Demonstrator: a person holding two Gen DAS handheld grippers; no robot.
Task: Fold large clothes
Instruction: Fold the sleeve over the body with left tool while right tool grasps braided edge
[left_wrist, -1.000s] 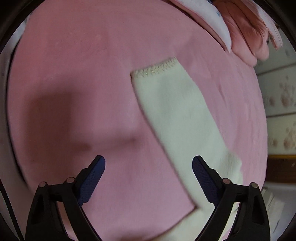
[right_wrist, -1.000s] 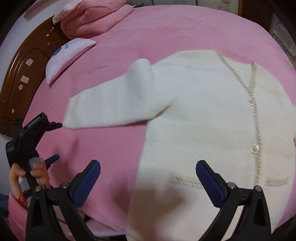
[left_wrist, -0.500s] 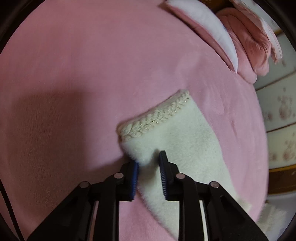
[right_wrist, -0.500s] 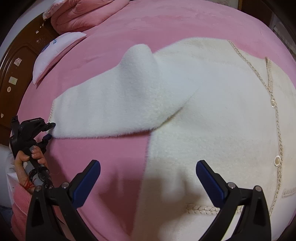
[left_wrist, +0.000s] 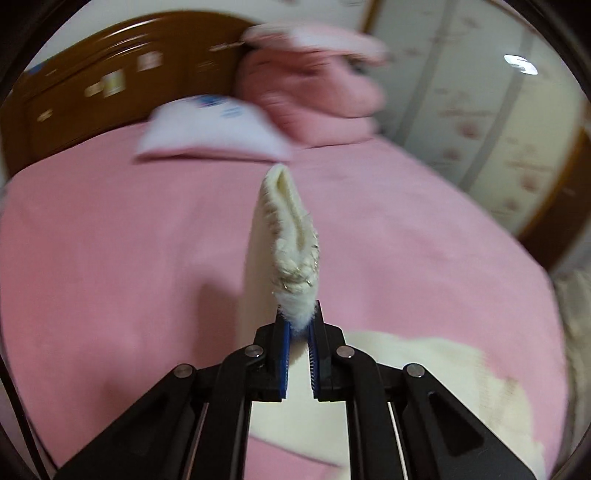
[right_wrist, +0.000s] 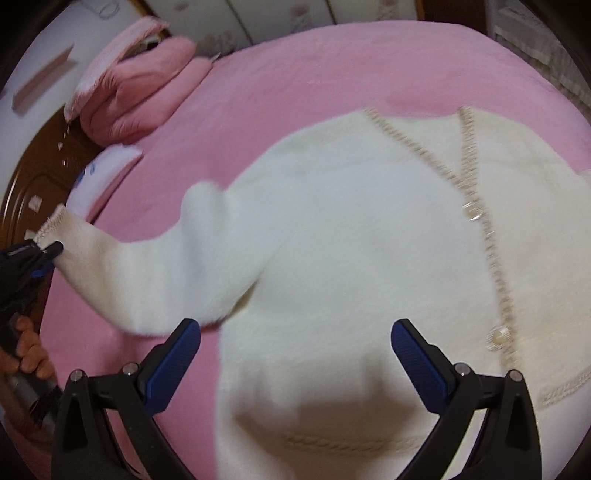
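Observation:
A cream fleece cardigan (right_wrist: 351, 240) with braided trim and buttons lies spread on a pink bed. My left gripper (left_wrist: 298, 317) pinches the braided cuff (left_wrist: 291, 236) of its sleeve, jaws still closing on the fabric, and holds it lifted off the bed. In the right wrist view that gripper (right_wrist: 48, 251) is at the far left, with the sleeve (right_wrist: 147, 266) stretched from it to the body. My right gripper (right_wrist: 295, 328) hovers open above the cardigan's lower left side, with nothing between its fingers.
The pink bedspread (right_wrist: 295, 74) covers the whole bed. A folded pink quilt (right_wrist: 144, 92) and a white pillow (right_wrist: 99, 173) lie by the brown wooden headboard (right_wrist: 33, 173). A person's hand (right_wrist: 29, 350) grips the left tool's handle. Flowered wardrobe panels (left_wrist: 480, 110) stand beyond the bed.
My left gripper closed on the sleeve cuff and lifted it off the bed, rolling as it rose. The right gripper moved in over the cardigan's body and stayed open.

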